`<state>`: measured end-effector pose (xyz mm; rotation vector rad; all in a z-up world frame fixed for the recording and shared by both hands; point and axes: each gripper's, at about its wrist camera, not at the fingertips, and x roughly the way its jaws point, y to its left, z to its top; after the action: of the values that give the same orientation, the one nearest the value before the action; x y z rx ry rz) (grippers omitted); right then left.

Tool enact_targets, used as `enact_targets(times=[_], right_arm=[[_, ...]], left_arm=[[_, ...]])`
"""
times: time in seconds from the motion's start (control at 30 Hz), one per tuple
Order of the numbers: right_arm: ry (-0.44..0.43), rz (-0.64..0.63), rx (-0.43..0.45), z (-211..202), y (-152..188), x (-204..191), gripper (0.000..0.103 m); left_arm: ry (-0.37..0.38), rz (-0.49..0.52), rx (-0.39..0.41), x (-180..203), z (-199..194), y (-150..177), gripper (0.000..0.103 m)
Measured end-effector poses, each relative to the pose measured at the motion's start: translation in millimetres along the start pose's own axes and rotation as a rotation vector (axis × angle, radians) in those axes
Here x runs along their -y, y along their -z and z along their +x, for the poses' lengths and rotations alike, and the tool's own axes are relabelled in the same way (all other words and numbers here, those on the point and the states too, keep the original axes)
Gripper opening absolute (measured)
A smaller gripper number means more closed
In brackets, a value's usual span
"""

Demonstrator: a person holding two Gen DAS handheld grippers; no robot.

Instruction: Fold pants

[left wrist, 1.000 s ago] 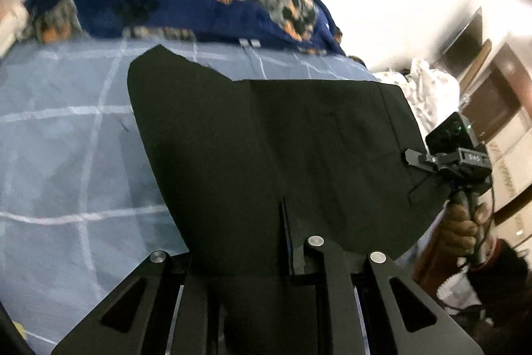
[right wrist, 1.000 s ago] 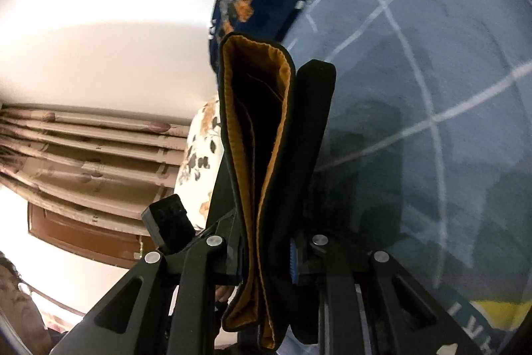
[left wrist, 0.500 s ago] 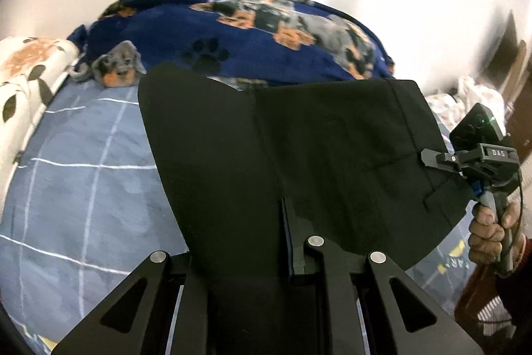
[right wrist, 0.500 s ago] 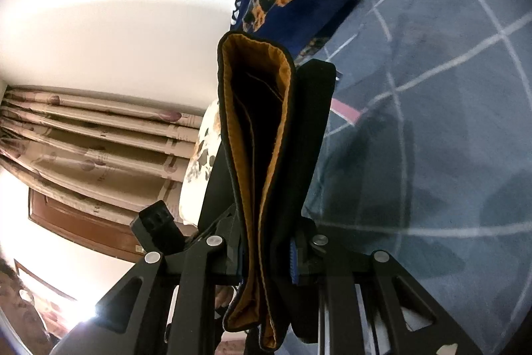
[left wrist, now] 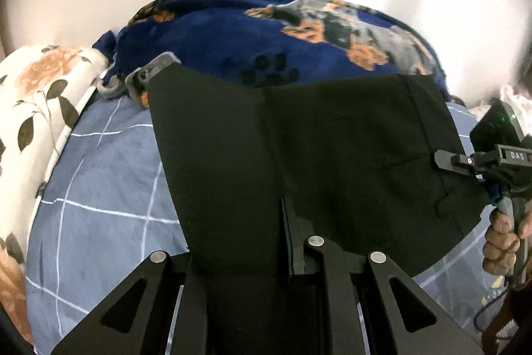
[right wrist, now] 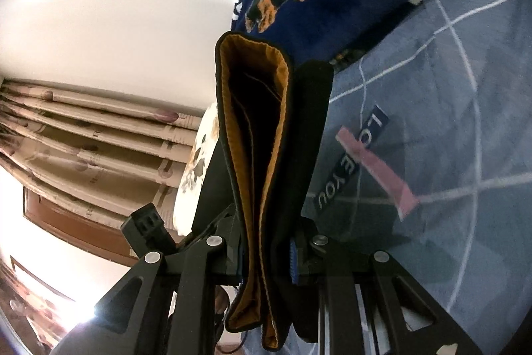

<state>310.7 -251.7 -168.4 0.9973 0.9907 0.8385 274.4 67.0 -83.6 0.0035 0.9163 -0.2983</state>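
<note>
I've got the black pants (left wrist: 332, 162) up in the air between both grippers, stretched like a banner above the bed (left wrist: 109, 188). My left gripper (left wrist: 266, 255) is clamped tight on one end of the cloth, the fabric running straight out of the closed jaws. My right gripper (right wrist: 266, 252) is pinched shut on the other end, and through its camera I see the waistband edge-on, orange lining showing, several layers stacked together. So the pants look doubled over already, leg on leg by my reading, though the hanging part is out of sight. Nothing is laid down yet. The blue checked sheet below is waiting, dog-print blanket (left wrist: 266, 32) along the far edge, floral pillow (left wrist: 36, 108) at the left corner. Left to do, I judge: lower it flat, then fold again.
</note>
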Motion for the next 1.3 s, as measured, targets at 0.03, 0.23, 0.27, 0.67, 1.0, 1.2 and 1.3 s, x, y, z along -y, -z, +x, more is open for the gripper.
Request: enact_targets(times=[0.03,0.23,0.27,0.67,1.0,1.2,1.3], right_arm=[[0.002,0.002,-0.001,4,-3,3,0.019],[0.025,0.014,-0.001,27,-20,22,0.019],[0.025,0.024,0.001,27,-22,25,0.019],[0.121,0.025,0.007,28,-22,47,0.019],[0.316,-0.049,0.076,17,-15,26,0.034],[0.451,-0.225,0.186,-8,18,-34,0.036],[0.499,-0.341,0.222,-12,39,-72,0.043]], left_arm=[[-0.007,-0.001,-0.005,-3,5,-2,0.015],[-0.031,-0.026,-0.026,-23,38,-8,0.016],[-0.03,-0.032,-0.029,-25,42,-8,0.016],[-0.115,-0.066,-0.018,-43,68,1,0.055],[-0.365,-0.058,0.046,-44,53,10,0.089],[-0.39,-0.017,0.16,-20,3,13,0.094],[-0.382,0.012,0.228,3,-26,17,0.097]])
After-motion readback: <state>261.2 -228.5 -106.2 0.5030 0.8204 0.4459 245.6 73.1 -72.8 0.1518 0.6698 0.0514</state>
